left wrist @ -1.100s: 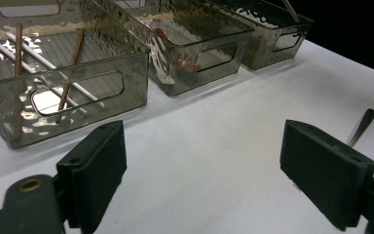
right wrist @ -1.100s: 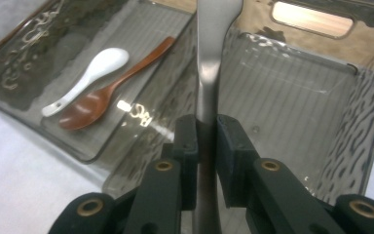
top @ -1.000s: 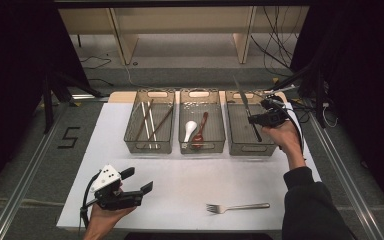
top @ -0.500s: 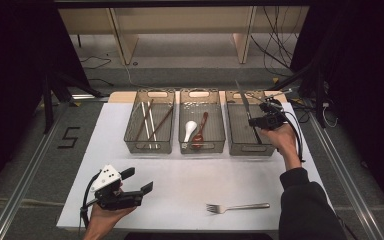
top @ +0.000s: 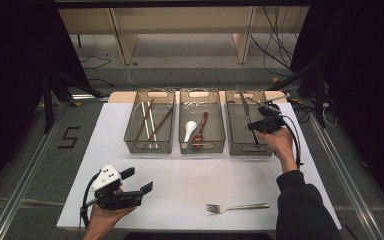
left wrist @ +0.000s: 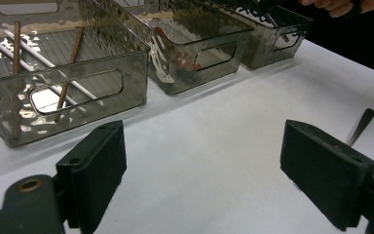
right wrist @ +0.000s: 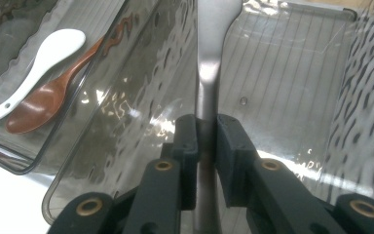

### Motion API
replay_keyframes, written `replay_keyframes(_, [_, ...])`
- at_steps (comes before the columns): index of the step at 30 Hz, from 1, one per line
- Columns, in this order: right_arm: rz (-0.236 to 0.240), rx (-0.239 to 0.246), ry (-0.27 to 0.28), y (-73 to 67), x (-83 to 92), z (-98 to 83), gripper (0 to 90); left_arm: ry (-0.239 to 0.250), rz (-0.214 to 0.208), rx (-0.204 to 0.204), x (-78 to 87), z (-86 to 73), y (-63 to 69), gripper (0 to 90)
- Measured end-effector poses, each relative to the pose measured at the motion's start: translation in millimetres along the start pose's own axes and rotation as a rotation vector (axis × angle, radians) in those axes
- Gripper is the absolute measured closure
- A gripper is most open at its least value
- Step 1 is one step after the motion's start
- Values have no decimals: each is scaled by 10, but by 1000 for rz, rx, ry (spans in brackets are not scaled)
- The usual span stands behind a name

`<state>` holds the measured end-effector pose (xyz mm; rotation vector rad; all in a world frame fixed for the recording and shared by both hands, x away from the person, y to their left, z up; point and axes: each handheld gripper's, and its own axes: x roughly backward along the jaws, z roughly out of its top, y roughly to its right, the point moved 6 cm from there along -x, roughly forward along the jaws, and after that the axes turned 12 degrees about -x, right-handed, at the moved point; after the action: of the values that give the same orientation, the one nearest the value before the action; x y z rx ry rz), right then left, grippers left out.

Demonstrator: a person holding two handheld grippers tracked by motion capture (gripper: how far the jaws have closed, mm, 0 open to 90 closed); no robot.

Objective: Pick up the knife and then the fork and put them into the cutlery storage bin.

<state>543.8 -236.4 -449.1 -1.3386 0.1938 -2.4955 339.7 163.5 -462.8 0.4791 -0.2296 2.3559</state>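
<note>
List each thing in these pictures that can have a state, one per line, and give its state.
right gripper: shut on metal utensil
metal utensil: held, over the right bin
left gripper: open, holding nothing
right bin: open-topped
fork: lying flat on the table
white spoon: lying in middle bin

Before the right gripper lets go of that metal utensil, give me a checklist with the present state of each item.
1. Right gripper clamped on the metal utensil: ok, both pads press its handle.
2. Utensil over the right-hand bin: ok, it hangs inside the bin's outline in the high view.
3. Bin floor free below the utensil: ok, the right gripper view shows bare ribbed plastic.
4. Utensil's working end resting on the floor: cannot tell, its far end is cut off at the picture's edge.
5. Left gripper out of the way: ok, open and empty near the table's front edge.
6. Fork waiting on the table: ok, untouched.
</note>
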Motion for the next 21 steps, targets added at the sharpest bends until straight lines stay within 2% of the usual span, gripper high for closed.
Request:
replay_keyframes(7, [-27,-20,-32,1,-50,-23,780,-2,-1,1,2,-1,-1,164])
replay_keyframes(8, [-24,-21,-27,-2,-49,-22,745,-2,-1,1,2,-1,-1,163])
replay_keyframes(10, [21,-36,-7,-31,-19,7,645,-3,-2,1,1,-2,0,164])
replay_keyframes(13, [23,-1,-3,-89,44,27,536,-4,-4,1,-1,-4,5,163])
replay_keyframes(16, [49,21,21,-141,126,38,452,-4,-4,2,-2,-3,7,162])
replay_keyframes(21, [83,89,37,-235,260,-3,370,-6,-3,1,-4,-5,7,162])
